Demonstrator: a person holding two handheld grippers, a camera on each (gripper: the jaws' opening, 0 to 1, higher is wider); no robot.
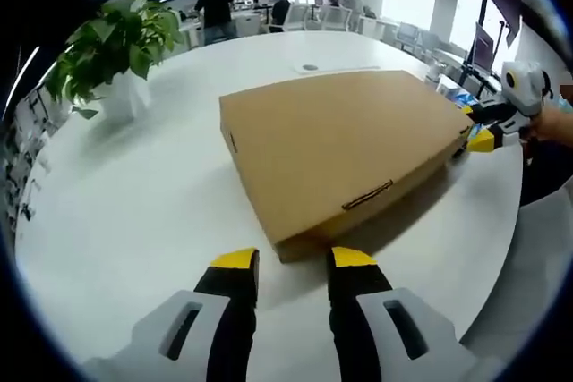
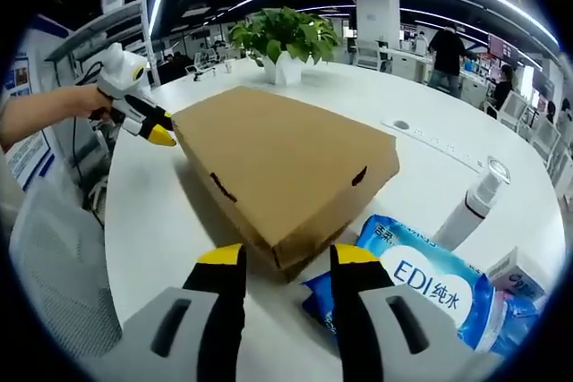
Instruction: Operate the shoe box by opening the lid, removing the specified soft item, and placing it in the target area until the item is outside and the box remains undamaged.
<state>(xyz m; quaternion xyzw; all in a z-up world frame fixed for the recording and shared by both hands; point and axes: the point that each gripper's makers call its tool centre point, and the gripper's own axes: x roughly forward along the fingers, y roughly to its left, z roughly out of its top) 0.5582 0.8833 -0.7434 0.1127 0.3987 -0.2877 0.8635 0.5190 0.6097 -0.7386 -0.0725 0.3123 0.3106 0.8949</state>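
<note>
A flat brown cardboard shoe box (image 1: 345, 145) lies shut on the white table (image 1: 134, 212), with a small slot on its front flap. My left gripper (image 1: 294, 261) stands open just short of the box's near corner, with nothing between its jaws. At the far right corner of the box is my right gripper (image 1: 479, 125), held by a hand. In the right gripper view, the box (image 2: 277, 163) comes corner-first toward my right gripper (image 2: 288, 257), which is open with the corner right at its tips. The left gripper (image 2: 154, 128) sits at the box's opposite corner.
A leafy plant in a white pot (image 1: 116, 60) stands at the table's far left. Blue wipe packs (image 2: 430, 288) and a white spray bottle (image 2: 474, 203) lie beside the box near the right gripper. People and office chairs (image 1: 309, 17) are beyond the table.
</note>
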